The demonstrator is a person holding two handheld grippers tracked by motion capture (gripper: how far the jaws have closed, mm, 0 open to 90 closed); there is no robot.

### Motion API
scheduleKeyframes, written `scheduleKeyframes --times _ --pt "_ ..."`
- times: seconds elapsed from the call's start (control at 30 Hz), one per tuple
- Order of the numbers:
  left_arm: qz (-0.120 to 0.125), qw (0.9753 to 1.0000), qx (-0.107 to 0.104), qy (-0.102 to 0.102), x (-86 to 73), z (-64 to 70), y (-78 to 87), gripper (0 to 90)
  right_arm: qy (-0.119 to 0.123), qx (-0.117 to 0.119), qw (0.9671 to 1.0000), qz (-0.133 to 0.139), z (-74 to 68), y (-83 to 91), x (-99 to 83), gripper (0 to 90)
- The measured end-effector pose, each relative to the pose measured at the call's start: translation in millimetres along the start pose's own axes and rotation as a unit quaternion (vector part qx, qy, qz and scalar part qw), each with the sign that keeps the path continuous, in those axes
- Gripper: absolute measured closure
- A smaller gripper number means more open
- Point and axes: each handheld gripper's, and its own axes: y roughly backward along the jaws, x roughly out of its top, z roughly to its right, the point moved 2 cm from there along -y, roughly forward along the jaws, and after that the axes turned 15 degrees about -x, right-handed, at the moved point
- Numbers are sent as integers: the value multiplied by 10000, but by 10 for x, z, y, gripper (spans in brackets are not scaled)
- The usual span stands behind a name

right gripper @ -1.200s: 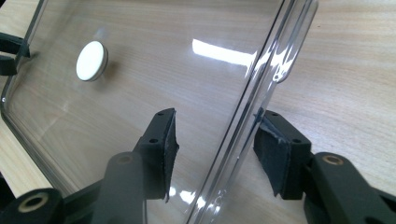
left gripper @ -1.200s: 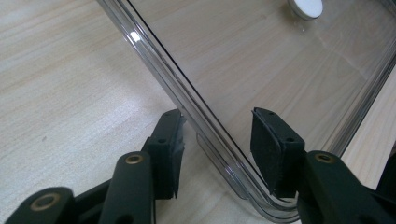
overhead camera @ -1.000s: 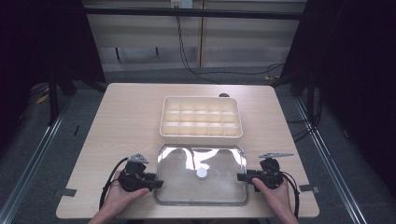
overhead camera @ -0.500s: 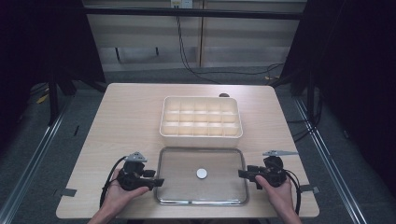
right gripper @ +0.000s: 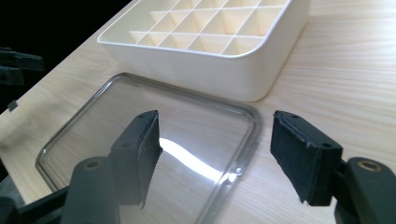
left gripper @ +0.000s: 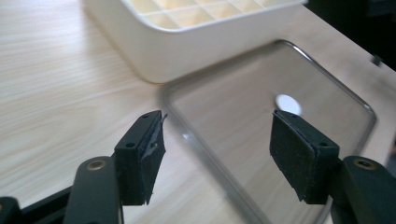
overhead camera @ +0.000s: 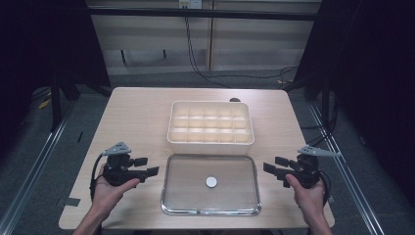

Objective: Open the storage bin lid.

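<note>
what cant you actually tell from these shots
- Small dark object behind the compartment box, high view: mostly hidden by the box's far wall.
- White disc on the clear lid: too small to identify; blurred in the left gripper view.

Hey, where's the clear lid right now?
In the high view the clear lid lies flat on the table at its near edge, just in front of the white divided tray, between the left gripper and the right gripper.
</note>
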Motion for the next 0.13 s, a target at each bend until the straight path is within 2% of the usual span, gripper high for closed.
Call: scheduleKeyframes --times 0.03,0.07,0.13 --pt "51 10000 83 1 -26 -24 35 355 -21 -50 10000 56 33 24 -3 329" --pt "80 9999 131 40 -92 -76 80 355 -67 -196 9996 193 119 64 -20 328" --pt "113 9997 182 84 -130 -96 83 355 -97 -216 9995 214 144 69 -28 326"
